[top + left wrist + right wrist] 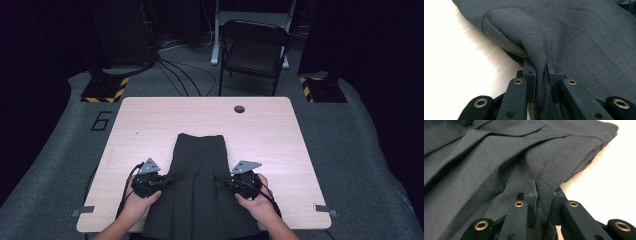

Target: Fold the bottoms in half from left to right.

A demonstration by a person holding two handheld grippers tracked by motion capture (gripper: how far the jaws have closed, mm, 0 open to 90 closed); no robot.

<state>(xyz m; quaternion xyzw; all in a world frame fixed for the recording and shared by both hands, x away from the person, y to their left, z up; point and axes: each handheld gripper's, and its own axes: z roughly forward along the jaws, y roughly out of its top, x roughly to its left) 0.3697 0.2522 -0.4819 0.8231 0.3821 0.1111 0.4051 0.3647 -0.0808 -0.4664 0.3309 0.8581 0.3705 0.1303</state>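
my left gripper (161,183) sits in the lower left of the high view, at the left edge of the skirt (200,185). in the left gripper view its jaws are nearly closed, pinching a raised fold of the dark grey cloth (541,75) between them at bottom centre. my right gripper (231,184) sits lower right of centre in the high view, at the skirt's right edge. in the right gripper view its jaws are likewise almost together, clamped on a pulled-up ridge of the cloth (544,202) at bottom centre. the skirt lies flat in the lower middle of the table (150,120), its narrow end toward the top of the frame and its wide end reaching the table's near edge between my hands.
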